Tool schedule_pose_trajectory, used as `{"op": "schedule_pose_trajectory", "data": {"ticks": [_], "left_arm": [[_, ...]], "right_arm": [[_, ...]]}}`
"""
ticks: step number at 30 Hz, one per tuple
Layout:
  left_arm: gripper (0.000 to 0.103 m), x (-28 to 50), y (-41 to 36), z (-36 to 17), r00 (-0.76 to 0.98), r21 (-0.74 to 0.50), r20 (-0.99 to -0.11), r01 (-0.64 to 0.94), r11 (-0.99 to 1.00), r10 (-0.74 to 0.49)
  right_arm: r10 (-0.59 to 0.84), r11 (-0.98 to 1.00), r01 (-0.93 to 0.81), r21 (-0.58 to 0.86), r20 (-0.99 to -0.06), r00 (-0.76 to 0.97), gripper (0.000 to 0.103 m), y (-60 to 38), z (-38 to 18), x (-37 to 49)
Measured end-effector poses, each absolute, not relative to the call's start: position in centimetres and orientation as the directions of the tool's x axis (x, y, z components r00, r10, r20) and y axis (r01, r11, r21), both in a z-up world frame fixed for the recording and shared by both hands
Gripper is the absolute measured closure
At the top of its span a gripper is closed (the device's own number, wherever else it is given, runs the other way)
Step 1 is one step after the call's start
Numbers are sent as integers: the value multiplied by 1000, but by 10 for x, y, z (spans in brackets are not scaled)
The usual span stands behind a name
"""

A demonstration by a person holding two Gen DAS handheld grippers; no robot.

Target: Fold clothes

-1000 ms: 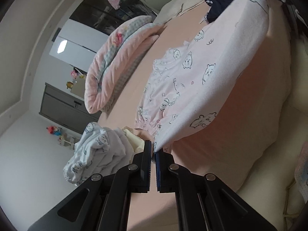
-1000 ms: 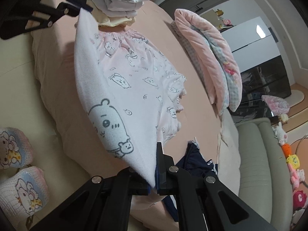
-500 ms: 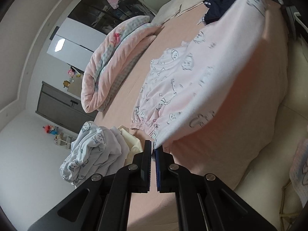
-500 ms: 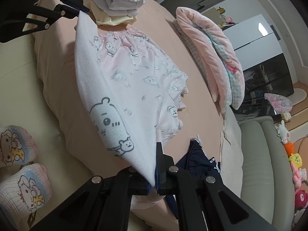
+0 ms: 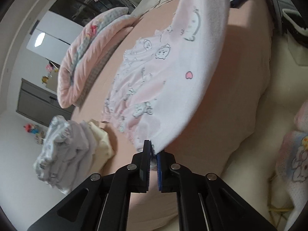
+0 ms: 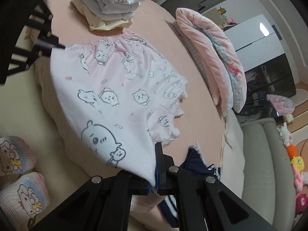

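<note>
Bed (image 5: 240,88): pink garment (image 5: 173,73) lowered flatter; left gripper (image 5: 153,155) jaws just parting

A home bedroom. Beyond the fingers lies a bed (image 6: 196,100) with a peach sheet, a rolled pink quilt (image 6: 209,57) and a stack of folded clothes (image 6: 111,2). A grey-green sofa (image 6: 269,163) with soft toys (image 6: 294,154) stands to their right, wardrobes (image 6: 256,34) further off.
</note>
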State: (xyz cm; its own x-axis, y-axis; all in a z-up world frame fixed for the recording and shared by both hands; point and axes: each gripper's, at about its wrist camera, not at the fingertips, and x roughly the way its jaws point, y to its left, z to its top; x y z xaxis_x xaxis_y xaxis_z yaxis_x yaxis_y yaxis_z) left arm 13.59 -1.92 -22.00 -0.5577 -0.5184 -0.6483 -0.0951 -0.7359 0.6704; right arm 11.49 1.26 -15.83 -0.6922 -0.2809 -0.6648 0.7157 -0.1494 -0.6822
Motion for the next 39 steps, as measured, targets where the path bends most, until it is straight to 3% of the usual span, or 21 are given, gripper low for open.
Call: {"op": "schedule_pose_trajectory", "data": {"ticks": [2,3,4,5,11,17,22,24,29,32,34,35,37,39], "left_arm": [[65,134,-16,-221,-570,652,-652,-84,-754,-500],[27,134,-13,-220,-583,659,-639,-80,-748,-501],[3,134,-10,-220,-597,666,-627,-75,-743,-501],[1,133,-7,-220,-609,672,-614,-71,-737,-502],[1,123,10,-236,-637,745,-560,-108,-658,-529],[1,109,6,-232,-636,748,-526,-30,-663,-564],[1,106,-4,-221,-660,807,-424,36,-590,-620],[1,104,-8,-226,-662,872,-336,51,-486,-671],[2,107,-33,-250,-613,911,-336,-19,-412,-715],[20,109,-40,-256,-597,905,-353,-23,-424,-721],[44,104,-47,-260,-563,891,-385,-20,-454,-731],[49,101,-51,-262,-543,880,-408,-18,-475,-734],[76,93,-58,-262,-505,851,-453,1,-525,-735],[88,88,-62,-260,-485,830,-478,23,-557,-733]], "right_arm": [[-285,-149,718,-680,-665,-690,101,9,-153,114],[-286,-150,721,-677,-668,-687,101,7,-151,113],[-287,-151,724,-673,-670,-684,101,6,-148,113],[-290,-151,722,-675,-668,-686,101,4,-146,113],[-297,-132,700,-702,-645,-703,101,-2,-142,115],[-301,-120,695,-709,-641,-706,101,-6,-140,118],[-297,-130,689,-713,-635,-713,101,-5,-138,114],[-296,-134,687,-714,-633,-716,101,-5,-138,112],[-296,-140,685,-715,-630,-718,101,-5,-138,109],[-295,-139,686,-714,-631,-717,101,-3,-139,108],[-292,-140,686,-714,-632,-718,101,-2,-139,107],[-288,-140,686,-714,-634,-718,101,-2,-139,107],[-282,-139,687,-713,-636,-718,101,-2,-140,106],[-279,-136,683,-717,-634,-721,101,-2,-141,106]]}}
